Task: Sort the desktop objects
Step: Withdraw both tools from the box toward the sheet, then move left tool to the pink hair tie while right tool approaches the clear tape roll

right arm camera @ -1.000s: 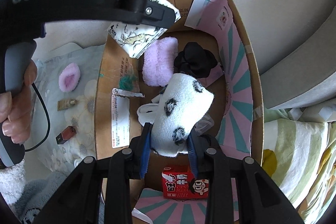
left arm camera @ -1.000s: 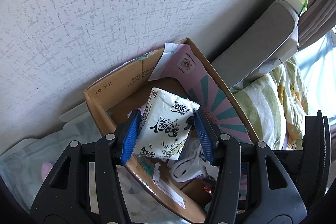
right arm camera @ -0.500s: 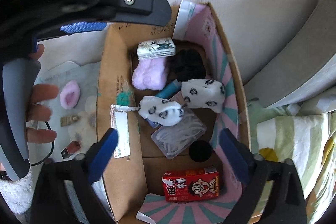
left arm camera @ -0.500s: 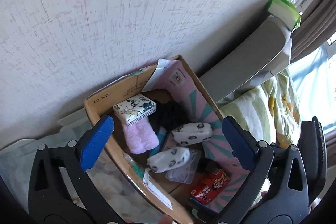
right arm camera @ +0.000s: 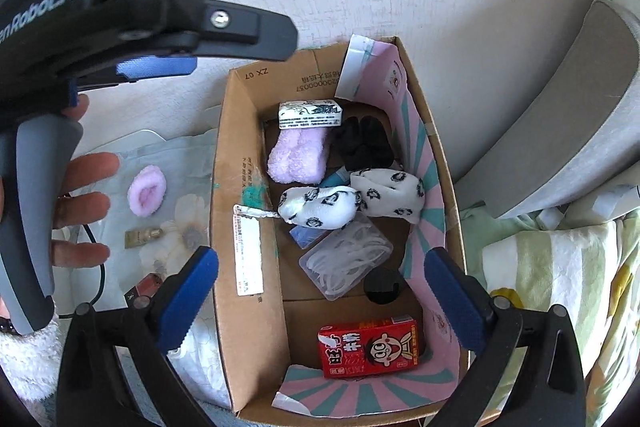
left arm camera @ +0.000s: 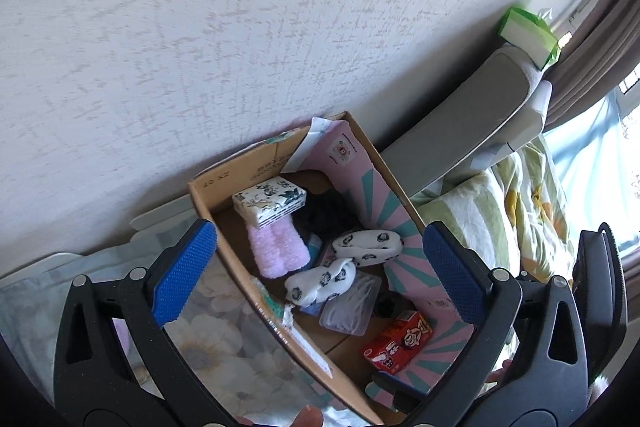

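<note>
Both claws hang over an open cardboard box pushed against a pale wall. The right gripper has its jaws spread as wide as they go, having just been opening, and nothing sits between the blue pads. The left gripper is likewise fully spread after just opening, and grips nothing.

Beyond the right gripper's fingertips, inside the box, the count runs so: one pack of tissues with ink-style print against the far wall; one pink fluffy item just below it, touching; one black fabric bundle beside that; two white socks with black spots, the left sock and the right sock, lying end to end and touching. One clear plastic case of white loops lies between the open jaws, with one round black object at its corner, too dark to identify. Something blue peeks out under the socks, perhaps two separate pieces. One red drink carton lies nearest the gripper.

Left of the right gripper, outside the box, a floral cloth carries one pink puff, one small gold-coloured item and one small reddish item. A hand holds the left gripper's handle there.
</note>
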`<action>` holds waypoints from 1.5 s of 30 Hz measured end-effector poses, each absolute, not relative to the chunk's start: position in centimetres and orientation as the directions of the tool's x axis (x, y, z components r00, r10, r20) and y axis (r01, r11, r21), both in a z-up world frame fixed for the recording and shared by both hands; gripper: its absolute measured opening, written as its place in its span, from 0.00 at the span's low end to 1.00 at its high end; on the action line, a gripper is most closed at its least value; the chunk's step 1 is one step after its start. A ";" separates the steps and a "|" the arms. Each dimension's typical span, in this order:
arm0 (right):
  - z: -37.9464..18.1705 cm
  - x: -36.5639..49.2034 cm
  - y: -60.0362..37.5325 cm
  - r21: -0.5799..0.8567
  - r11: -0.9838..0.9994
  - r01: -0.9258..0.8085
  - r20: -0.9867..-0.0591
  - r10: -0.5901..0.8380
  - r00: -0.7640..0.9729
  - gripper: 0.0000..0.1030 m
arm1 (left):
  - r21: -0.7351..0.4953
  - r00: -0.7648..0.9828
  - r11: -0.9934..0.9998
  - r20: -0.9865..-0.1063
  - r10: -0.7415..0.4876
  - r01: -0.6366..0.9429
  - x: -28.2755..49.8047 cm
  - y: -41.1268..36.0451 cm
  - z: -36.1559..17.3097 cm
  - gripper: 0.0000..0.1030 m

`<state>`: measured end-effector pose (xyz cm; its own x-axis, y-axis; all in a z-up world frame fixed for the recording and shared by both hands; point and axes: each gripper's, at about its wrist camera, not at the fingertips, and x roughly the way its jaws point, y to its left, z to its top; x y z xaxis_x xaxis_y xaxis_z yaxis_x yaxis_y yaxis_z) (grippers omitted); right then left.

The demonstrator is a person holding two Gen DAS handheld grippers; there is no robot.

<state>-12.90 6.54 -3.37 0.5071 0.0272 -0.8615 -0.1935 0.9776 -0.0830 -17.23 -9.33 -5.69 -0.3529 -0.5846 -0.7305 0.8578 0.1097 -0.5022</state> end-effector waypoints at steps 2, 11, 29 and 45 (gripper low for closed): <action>-3.3 -13.2 6.9 -0.087 0.975 -0.204 -0.859 0.031 0.510 1.00 | -0.507 -0.354 0.110 -0.725 -0.592 0.855 -16.8 -8.8 -5.5 1.00; -2.8 -14.7 9.4 -0.147 0.946 -0.288 -0.840 0.034 0.541 1.00 | -0.556 -0.372 0.134 -0.697 -0.613 0.821 -14.3 -6.0 -5.2 1.00; -1.9 -17.2 14.5 -0.189 0.878 -0.440 -0.801 0.121 0.587 1.00 | -0.568 -0.294 0.233 -0.683 -0.669 0.790 -8.7 0.9 -5.9 1.00; -2.9 -18.8 19.7 -0.213 0.776 -0.594 -0.807 0.203 0.555 1.00 | -0.554 -0.211 0.376 -0.726 -0.654 0.742 -3.6 6.7 -9.9 1.00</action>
<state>-18.84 19.72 -2.86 0.5546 0.2028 -0.8071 -0.5939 0.7758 -0.2132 -3.62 6.72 -9.87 -0.2115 -0.6538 -0.7265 0.7424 0.3760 -0.5545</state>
